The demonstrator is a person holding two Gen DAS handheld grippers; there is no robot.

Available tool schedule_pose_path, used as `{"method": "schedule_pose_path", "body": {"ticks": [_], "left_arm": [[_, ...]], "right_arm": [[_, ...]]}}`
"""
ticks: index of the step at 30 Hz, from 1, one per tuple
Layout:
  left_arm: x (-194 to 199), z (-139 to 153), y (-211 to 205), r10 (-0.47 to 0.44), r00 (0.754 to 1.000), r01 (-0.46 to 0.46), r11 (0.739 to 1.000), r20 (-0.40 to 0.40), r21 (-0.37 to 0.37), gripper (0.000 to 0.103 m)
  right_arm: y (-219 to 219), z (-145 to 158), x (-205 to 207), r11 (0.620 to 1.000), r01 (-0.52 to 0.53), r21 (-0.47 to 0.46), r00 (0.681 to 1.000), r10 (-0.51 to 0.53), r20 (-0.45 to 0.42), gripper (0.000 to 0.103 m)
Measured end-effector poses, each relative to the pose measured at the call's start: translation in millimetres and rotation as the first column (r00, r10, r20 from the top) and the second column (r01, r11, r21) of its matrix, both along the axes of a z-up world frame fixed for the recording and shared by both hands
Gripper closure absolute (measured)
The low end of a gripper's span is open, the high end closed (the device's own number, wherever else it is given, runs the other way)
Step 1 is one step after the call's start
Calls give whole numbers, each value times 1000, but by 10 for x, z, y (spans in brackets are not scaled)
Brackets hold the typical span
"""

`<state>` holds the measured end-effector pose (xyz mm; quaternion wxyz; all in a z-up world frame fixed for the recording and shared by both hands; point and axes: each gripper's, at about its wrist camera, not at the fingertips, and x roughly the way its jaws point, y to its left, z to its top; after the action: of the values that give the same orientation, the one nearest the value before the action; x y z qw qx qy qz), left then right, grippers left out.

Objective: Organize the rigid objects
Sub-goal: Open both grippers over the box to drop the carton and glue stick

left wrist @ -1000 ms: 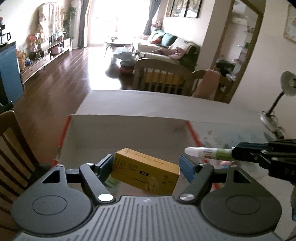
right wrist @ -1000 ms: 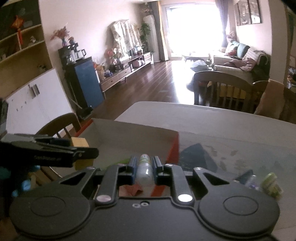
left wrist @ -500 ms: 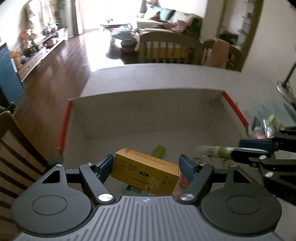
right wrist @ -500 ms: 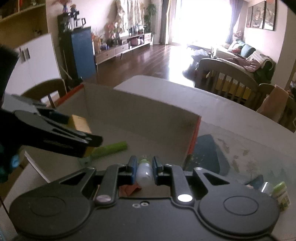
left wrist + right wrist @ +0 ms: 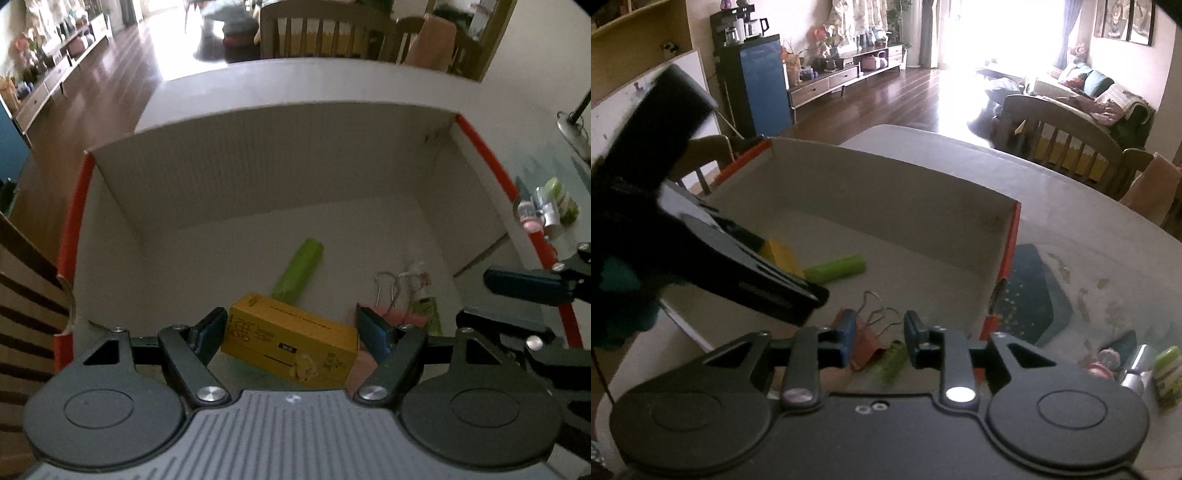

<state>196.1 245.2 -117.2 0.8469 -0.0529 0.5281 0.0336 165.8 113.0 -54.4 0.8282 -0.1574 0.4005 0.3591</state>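
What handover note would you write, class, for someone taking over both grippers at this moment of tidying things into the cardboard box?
Left gripper: shut on the yellow carton, inside the cardboard box.
Right gripper: jaws just opened, gripping nothing; the green-labelled tube lies below.
Done: green stick, binder clip and tube are in the box.
Left: release the carton, then fetch the small items on the table.
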Motion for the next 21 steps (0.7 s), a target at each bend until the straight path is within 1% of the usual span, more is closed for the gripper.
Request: {"method": "schedule_pose_path", "body": {"ticks": [3, 4, 8, 13, 21], "left_arm": [[-22, -6, -27, -11, 1000, 11, 1000, -15, 4, 26], [-37, 3, -26, -9, 1000, 9, 1000, -13, 8, 26], [-84, 64, -45, -3, 1000, 3, 1000, 21, 11, 26], [-105, 177, -32, 22, 998, -21, 1000, 62, -9, 26], [-437, 481, -98, 36, 988, -33, 999, 151, -22, 26]], "right_arm": [[-38, 59, -29, 1000, 2, 24, 1000, -2, -11, 60], [-57, 82, -34, 999, 4, 33, 1000, -3, -16, 59], [-161, 168, -49, 998, 21, 64, 1000, -19, -25, 49], [-227, 272, -75, 995, 40, 88, 999, -39, -17, 46], [-361, 431, -137, 989, 56, 139, 998, -56, -4, 39]]}}
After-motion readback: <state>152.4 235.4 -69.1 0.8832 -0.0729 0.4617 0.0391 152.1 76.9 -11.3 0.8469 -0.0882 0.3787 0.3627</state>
